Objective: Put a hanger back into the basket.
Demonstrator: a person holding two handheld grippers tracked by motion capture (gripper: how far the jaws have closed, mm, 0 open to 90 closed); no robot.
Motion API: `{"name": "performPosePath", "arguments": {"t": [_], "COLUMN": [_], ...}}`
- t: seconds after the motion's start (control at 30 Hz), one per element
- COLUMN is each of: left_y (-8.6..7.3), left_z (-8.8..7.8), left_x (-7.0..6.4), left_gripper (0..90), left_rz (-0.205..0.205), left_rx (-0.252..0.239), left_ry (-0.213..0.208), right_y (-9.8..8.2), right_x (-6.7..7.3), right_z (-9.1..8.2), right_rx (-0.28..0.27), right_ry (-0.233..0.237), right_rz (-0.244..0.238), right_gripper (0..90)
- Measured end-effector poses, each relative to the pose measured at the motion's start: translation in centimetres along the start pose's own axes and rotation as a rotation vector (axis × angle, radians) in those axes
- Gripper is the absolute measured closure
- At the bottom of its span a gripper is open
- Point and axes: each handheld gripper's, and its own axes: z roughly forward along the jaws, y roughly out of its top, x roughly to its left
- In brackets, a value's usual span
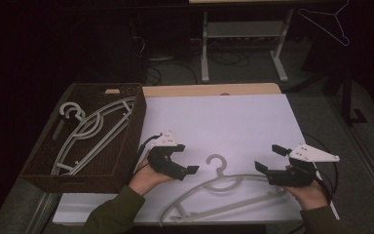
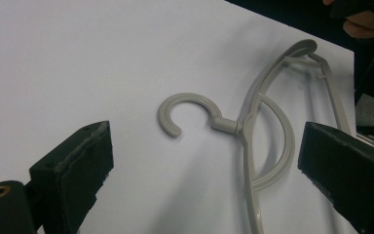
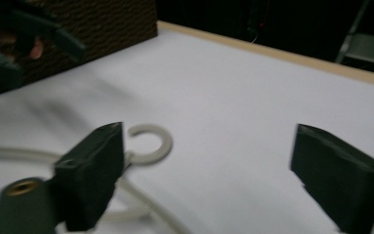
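Observation:
A pale grey plastic hanger (image 1: 224, 187) lies flat on the white tabletop (image 1: 224, 122) near the front edge, its hook (image 1: 217, 163) pointing away from me. My left gripper (image 1: 187, 159) hovers just left of the hook, open, with nothing between its pads. In the left gripper view the hanger's neck (image 2: 224, 124) lies ahead of the left gripper (image 2: 204, 146), between the two wide-apart jaws. My right gripper (image 1: 268, 157) is to the right of the hanger, open and empty. In the right gripper view the hook (image 3: 160, 141) shows beside the left jaw of the right gripper (image 3: 209, 146).
A brown woven basket (image 1: 126, 141) stands at the table's left, holding several similar grey hangers (image 1: 92, 129). A white wire hanger (image 1: 328, 24) hangs at the back right. Another desk's white legs (image 1: 204, 48) stand beyond the table's far edge.

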Motion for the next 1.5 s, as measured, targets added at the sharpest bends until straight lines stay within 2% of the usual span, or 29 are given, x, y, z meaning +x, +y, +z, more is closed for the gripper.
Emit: {"name": "performPosePath", "arguments": {"t": [0.1, 0.2, 0.33, 0.37, 0.4, 0.47, 0.53, 0.8, 1.2, 1.33, 1.5], "left_y": [-0.2, -0.3, -0.5, -0.5, -0.5, -0.5, -0.5, -0.6, -0.9, -1.1, -1.5], "left_z": [0.1, 0.1, 0.2, 0.2, 0.2, 0.2, 0.2, 0.4, 0.7, 1.0, 1.4], "left_x": [-0.1, -0.1, 0.0, 0.1, 0.1, 0.0, -0.1, -0.2, -0.3, -0.7, -1.1], "left_gripper": [5.6, 5.6, 5.7, 5.7, 5.7, 5.7, 5.9, 5.9, 6.0, 6.0, 6.3], "left_rz": [0.007, 0.000, -0.003, -0.002, -0.002, -0.002, -0.004, 0.007, 0.003, 0.007, 0.018], "left_rx": [0.008, 0.007, 0.017, 0.019, 0.018, 0.018, 0.015, 0.027, 0.050, 0.065, 0.091], "left_ry": [-0.001, 0.002, 0.004, 0.004, 0.004, 0.003, 0.000, 0.003, 0.003, -0.005, -0.013], "right_y": [-0.4, -0.9, -1.5, -1.6, -1.9, -2.0, -2.4, -3.9, -5.2, -5.3, -5.5], "right_x": [0.3, 0.5, 0.6, 0.6, 0.7, 0.7, 0.8, 1.3, 1.4, 1.4, 1.4], "right_z": [-0.7, -1.2, -1.4, -1.4, -1.6, -1.7, -1.9, -2.1, -2.7, -2.8, -2.7], "right_rx": [0.039, 0.071, 0.119, 0.131, 0.150, 0.160, 0.175, 0.269, 0.325, 0.326, 0.334], "right_ry": [0.015, 0.033, 0.070, 0.080, 0.097, 0.105, 0.122, 0.177, 0.193, 0.199, 0.202], "right_rz": [-0.001, -0.015, 0.000, -0.007, -0.017, -0.018, -0.025, -0.050, -0.043, -0.027, -0.033], "right_gripper": [27.1, 43.3, 60.0, 65.8, 76.2, 79.7, 88.5, 89.4, 89.6, 89.6, 89.6]}}
